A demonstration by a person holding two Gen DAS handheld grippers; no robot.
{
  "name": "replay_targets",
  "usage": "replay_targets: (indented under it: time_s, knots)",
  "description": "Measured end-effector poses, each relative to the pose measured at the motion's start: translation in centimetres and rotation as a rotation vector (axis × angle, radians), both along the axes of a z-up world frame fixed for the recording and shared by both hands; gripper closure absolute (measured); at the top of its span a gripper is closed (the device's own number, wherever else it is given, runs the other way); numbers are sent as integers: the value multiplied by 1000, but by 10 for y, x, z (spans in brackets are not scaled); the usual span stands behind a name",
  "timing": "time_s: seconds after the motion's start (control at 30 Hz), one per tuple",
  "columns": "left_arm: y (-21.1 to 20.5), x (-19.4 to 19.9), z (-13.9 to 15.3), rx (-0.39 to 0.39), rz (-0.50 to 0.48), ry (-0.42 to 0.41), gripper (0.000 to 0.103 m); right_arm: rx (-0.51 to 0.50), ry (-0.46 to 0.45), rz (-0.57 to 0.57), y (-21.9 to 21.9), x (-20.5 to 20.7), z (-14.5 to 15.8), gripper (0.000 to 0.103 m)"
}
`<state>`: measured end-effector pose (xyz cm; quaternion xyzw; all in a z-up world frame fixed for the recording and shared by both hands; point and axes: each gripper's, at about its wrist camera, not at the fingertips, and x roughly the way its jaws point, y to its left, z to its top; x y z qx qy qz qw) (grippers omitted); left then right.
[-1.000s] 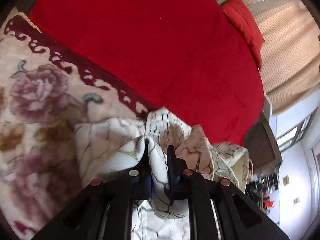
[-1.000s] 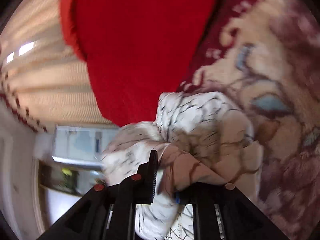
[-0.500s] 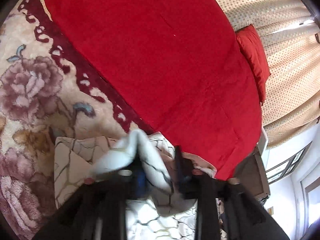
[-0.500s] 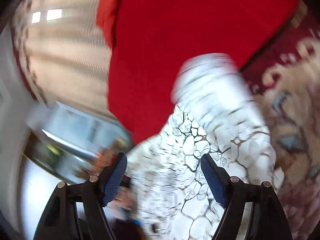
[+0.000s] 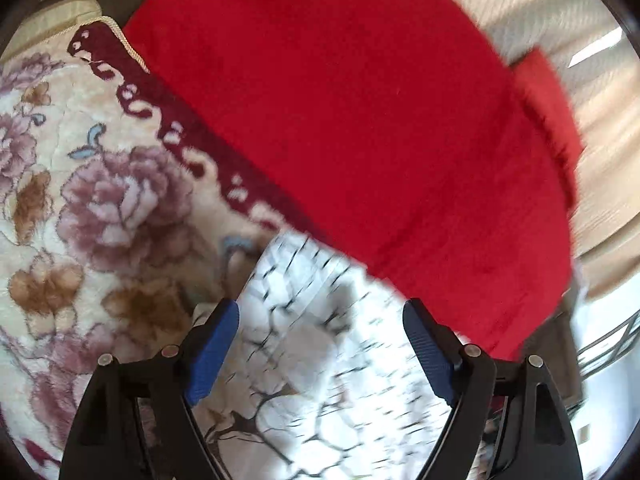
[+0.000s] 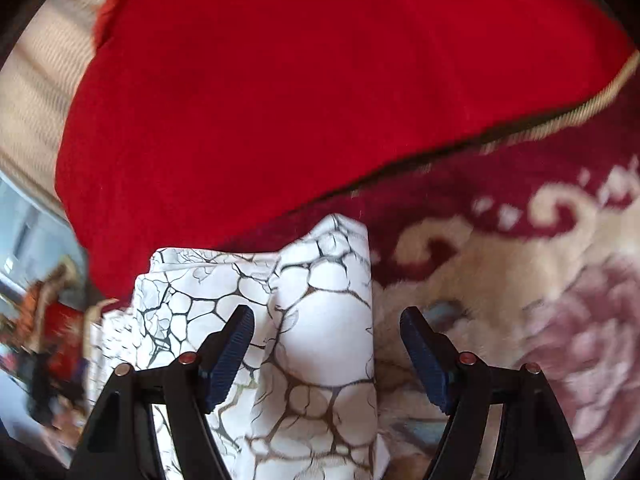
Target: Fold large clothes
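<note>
Red bedspread [image 5: 360, 120] fills the background, floral blanket [image 5: 100, 208] in front of it, and the white crackle-print garment [image 6: 320, 320] lies on the blanket near the red edge, stacked in flat layers. Left gripper [image 5: 320, 350] has just been opening, right gripper [image 6: 326, 354] has opened too; both stand wide, cloth below and between the jaws but pads not pressing it, so released. Looks like a fold just laid; probably more folds or squaring up remain, extent hidden.
</note>
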<state>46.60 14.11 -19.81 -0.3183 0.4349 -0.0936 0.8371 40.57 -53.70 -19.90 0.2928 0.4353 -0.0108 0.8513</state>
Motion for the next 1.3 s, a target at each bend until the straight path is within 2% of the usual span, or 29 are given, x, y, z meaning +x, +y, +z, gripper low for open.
replay_targets:
  time_s: [0.03,0.1,0.13,0.2,0.27,0.33,0.4,0.47,0.53,0.57,0.67,0.77,0.87,1.0,1.1,1.2,1.3]
  knots:
    - [-7,1,-3,53,-12,26,19,20,-14,13,0,0,-2,26]
    - [-16,1,-9,94,-20,29,19,36,-83,62,6,-1,1,63]
    - [-21,0,-9,119,-26,25,19,-19,-76,71,12,-1,5,91]
    - [-31,-3,-6,205,-21,0,19,-95,-99,64,21,-7,14,95]
    - [-41,-8,-2,326,-9,-42,19,-141,-157,41,25,-18,29,97]
    - [-49,-9,-2,378,-21,-53,19,-163,-210,9,26,-31,45,98]
    - [-51,-9,-4,374,-21,-46,19,-179,-257,-34,22,-47,61,98]
    - [-50,-6,-8,382,0,-37,19,-233,-241,-70,17,-55,61,98]
    - [-48,0,-17,416,26,15,19,-247,-135,-93,11,-48,40,98]
    - [-45,4,-24,406,36,37,19,-229,-73,-102,6,-44,25,98]
    - [-30,1,-29,338,62,57,19,-72,46,-93,-6,-40,-3,94]
    - [-24,-16,-4,342,85,-4,19,-55,12,-131,-10,-52,15,94]
    - [-30,-47,31,334,58,-107,19,-102,-125,-155,-6,-82,56,94]
    - [-66,-93,53,405,-75,-186,19,-152,-249,-57,28,-109,97,93]
    - [-93,-126,47,455,-171,-214,19,-155,-267,85,69,-128,104,93]
    - [-115,-148,21,545,-229,-158,19,-186,-197,188,111,-146,83,93]
    - [-120,-145,-20,646,-251,-30,18,-202,-65,239,135,-152,53,93]
